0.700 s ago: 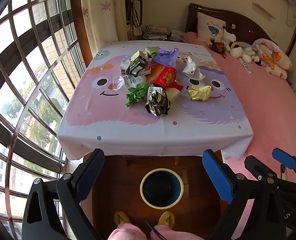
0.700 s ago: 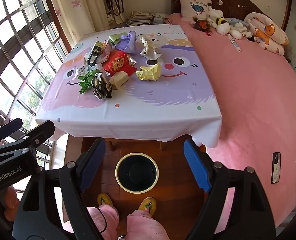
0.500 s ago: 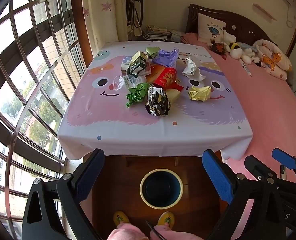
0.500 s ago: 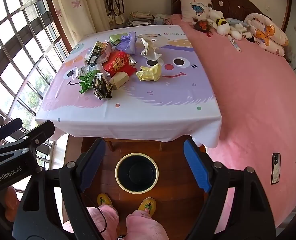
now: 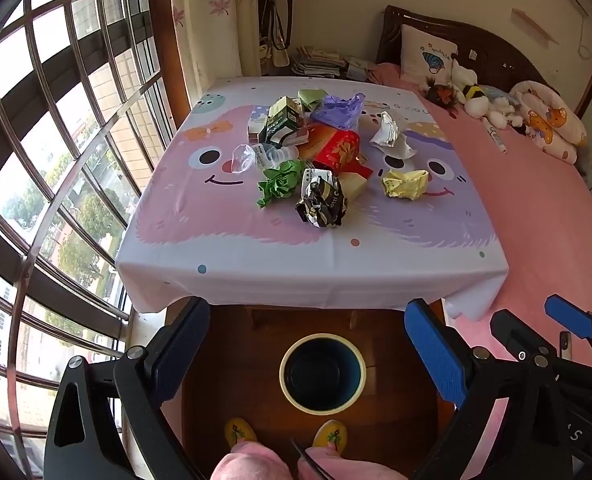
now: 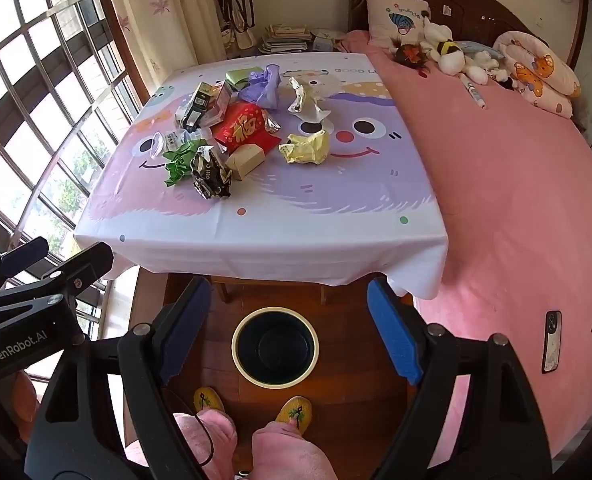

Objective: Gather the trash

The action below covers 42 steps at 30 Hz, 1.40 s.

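Several pieces of trash lie in a heap on the table's cartoon cloth (image 5: 223,248): a black-and-gold crumpled wrapper (image 5: 322,202), green crumpled paper (image 5: 279,182), a yellow crumpled wrapper (image 5: 406,184), a red packet (image 5: 338,150), a purple bag (image 5: 338,110) and a green carton (image 5: 281,122). The same heap shows in the right wrist view, with the black wrapper (image 6: 209,176) and yellow wrapper (image 6: 306,148). An empty bin (image 5: 322,372) stands on the floor under the near table edge; it also shows in the right wrist view (image 6: 275,346). My left gripper (image 5: 308,346) and right gripper (image 6: 289,322) are open and empty, held above the bin.
A barred window (image 5: 55,140) runs along the left. A pink bed (image 6: 516,200) with stuffed toys (image 6: 452,54) lies right of the table. A phone (image 6: 552,340) lies on the bed's near edge. The person's feet in yellow slippers (image 6: 293,412) stand by the bin.
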Motion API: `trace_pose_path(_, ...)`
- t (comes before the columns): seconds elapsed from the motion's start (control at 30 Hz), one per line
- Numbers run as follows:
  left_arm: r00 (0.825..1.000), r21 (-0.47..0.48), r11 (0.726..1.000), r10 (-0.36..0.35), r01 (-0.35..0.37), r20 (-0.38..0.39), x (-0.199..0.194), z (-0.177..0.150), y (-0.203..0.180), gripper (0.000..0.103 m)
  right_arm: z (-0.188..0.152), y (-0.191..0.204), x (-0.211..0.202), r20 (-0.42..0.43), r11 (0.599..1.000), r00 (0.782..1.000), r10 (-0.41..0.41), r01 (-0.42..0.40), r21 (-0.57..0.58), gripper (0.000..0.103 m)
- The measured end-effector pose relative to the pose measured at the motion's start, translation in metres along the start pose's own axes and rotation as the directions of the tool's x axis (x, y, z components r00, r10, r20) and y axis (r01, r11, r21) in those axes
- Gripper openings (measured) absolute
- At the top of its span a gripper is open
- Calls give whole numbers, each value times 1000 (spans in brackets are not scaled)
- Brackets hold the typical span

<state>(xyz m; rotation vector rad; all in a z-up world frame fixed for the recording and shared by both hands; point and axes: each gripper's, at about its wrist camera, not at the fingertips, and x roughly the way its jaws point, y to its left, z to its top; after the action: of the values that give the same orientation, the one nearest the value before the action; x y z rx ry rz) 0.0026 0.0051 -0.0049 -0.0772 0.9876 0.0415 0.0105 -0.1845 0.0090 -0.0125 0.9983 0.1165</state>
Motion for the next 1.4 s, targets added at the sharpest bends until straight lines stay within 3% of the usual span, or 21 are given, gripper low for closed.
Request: trace_pose_path(1.4, 1000, -23, 999, 22, -22, -6, 3, -5, 13, 97, 0, 12, 8, -11, 999, 1000, 20, -20, -30, 79)
